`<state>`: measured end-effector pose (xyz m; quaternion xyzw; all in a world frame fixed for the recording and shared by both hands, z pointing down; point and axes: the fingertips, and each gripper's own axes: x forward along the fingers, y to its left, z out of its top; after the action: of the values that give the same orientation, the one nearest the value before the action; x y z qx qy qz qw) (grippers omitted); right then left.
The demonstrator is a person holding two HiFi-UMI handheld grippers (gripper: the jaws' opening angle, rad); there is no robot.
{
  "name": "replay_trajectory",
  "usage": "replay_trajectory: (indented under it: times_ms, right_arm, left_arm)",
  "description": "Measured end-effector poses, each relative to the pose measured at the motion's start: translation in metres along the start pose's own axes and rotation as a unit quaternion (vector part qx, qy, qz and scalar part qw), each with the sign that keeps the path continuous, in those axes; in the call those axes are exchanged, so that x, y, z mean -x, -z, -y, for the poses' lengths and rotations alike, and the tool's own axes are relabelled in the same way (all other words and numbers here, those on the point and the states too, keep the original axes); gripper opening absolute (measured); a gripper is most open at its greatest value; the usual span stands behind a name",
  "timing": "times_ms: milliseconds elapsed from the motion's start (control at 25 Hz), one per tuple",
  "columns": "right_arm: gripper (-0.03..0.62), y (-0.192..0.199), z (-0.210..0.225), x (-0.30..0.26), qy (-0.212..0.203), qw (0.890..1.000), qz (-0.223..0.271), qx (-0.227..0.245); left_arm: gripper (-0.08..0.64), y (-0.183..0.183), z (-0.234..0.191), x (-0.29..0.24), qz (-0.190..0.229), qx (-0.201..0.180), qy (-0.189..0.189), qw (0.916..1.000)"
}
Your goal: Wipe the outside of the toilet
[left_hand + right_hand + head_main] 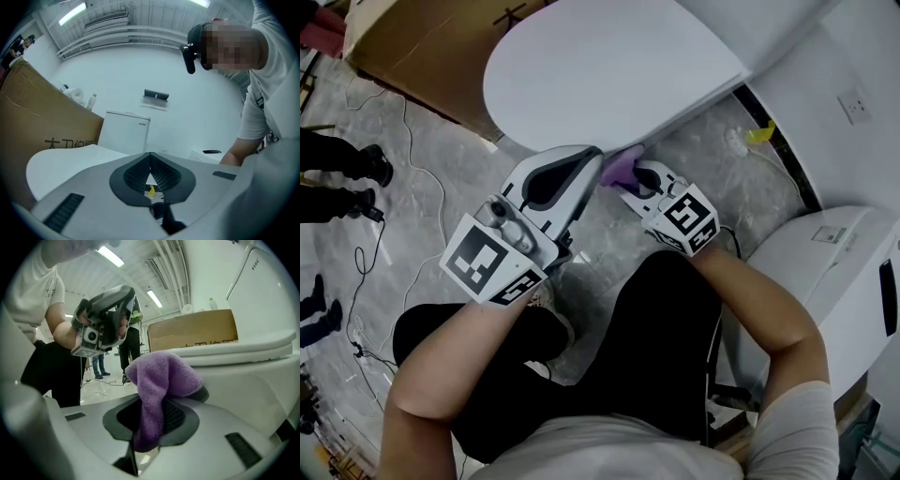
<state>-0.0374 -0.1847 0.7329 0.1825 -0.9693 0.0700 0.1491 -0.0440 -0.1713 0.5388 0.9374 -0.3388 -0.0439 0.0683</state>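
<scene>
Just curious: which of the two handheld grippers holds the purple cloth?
The right gripper, clamped on the purple cloth; the left gripper is shut, empty.

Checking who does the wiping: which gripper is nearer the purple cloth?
Right. The right gripper is shut on the purple cloth, which bulges out of its jaws. The left gripper, shut and empty, is close beside the cloth, not holding it.

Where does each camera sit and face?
Head view: on head, facing down at toilet lid, left claw, right claw, forearms.
Left gripper view: on left claw, facing over toilet lid toward wall; right arm shows.
Right gripper view: on right claw, facing purple cloth, toilet bowl; left forearm shows.
Both gripper views share cardboard box.
</scene>
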Motion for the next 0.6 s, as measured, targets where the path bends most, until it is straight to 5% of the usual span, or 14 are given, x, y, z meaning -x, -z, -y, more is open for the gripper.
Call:
replay_trajectory:
  times_ms: [360,600]
  right_arm:
    - [0.083,-0.072,-0.013,0.035,0.016,1.000,0.010,0.006]
    - [0.083,-0.137,-0.003,0.064,0.077,0.997,0.008,-0.025]
  left_arm:
    - [0.006,-0.038,-0.015,-0.033,0.046,0.019,0.026,0.9984]
    - [0.006,-0.081,-0.031,-0.036,0.101,0.044,0.016,0.9938]
